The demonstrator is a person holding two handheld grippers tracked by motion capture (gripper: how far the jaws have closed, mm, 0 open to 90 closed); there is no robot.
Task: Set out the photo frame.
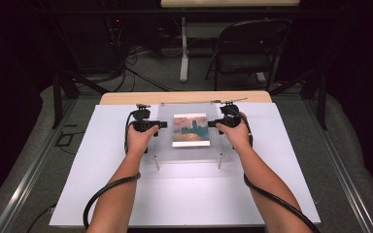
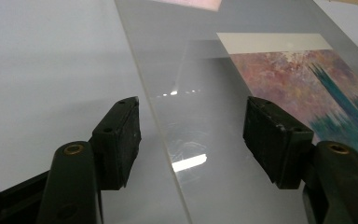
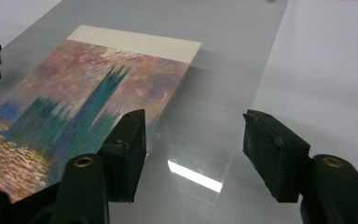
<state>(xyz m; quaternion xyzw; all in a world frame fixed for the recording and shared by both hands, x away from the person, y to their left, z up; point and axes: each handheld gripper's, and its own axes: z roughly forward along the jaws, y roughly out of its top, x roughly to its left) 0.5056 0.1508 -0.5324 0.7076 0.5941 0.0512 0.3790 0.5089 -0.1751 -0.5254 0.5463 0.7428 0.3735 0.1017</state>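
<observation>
A clear, glossy acrylic sheet point(image 1: 190, 133) lies flat on the matte white surface point(image 1: 184, 194), over a rectangular painted print point(image 1: 191, 129) in mauve and teal. Left gripper point(image 1: 162, 124) and right gripper point(image 1: 211, 124) fingers stand spread, each pair straddling a sheet edge without pinching it.

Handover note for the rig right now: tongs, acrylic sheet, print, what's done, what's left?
Left tongs: open, jaws straddling the left edge of the clear acrylic sheet, not pressing it.
Right tongs: open, straddling the sheet's right edge, same state.
Painted print: lies flat mid-table on the white board, under the sheet as far as I can tell.
Two metal pins stand at the sheet's near corners.
Done: sheet seems placed over the print.
Left: probably back both tongs away; fastening cannot be judged.
</observation>
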